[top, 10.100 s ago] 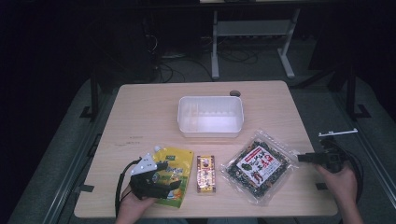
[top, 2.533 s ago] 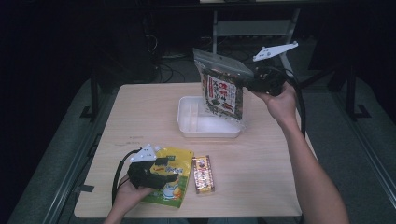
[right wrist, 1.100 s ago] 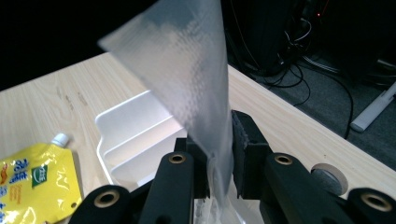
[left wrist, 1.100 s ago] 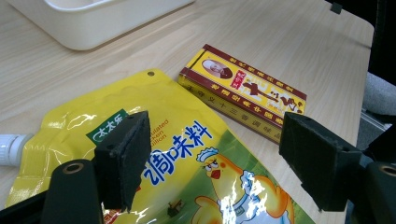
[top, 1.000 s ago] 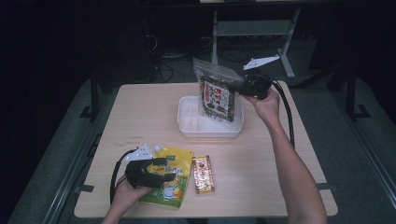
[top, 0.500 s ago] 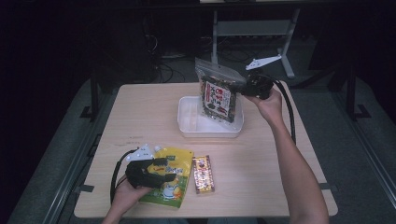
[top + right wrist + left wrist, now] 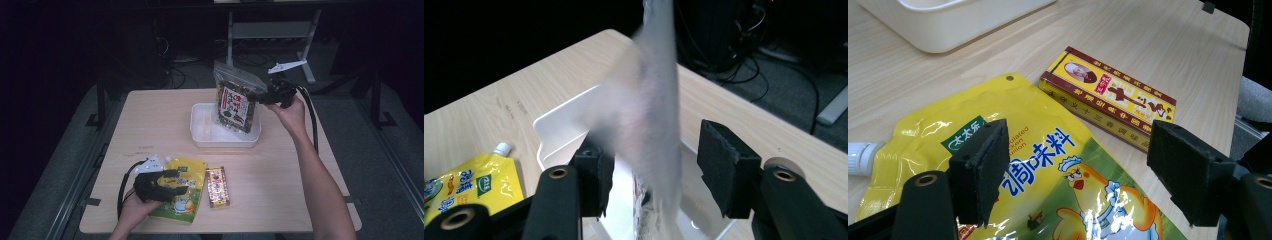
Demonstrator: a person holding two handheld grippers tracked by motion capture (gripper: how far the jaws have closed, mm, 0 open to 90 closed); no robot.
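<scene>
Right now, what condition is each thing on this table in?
Clear snack bag: upright over the tub, blurred between the right gripper's jaws, which have just been opening.
White tub: open-topped; bag's lower end is in it.
Yellow spout pouch: lying flat, capped.
Yellow-red box: lying flat, closed.
Left gripper: jaws open over the pouch.

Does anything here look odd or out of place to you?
The dark snack bag stands out: it is upright with its lower end in the white tub, not lying flat. The right gripper has just been opening, with the blurred bag between its fingers. Nothing looks spilled or damaged.
</scene>
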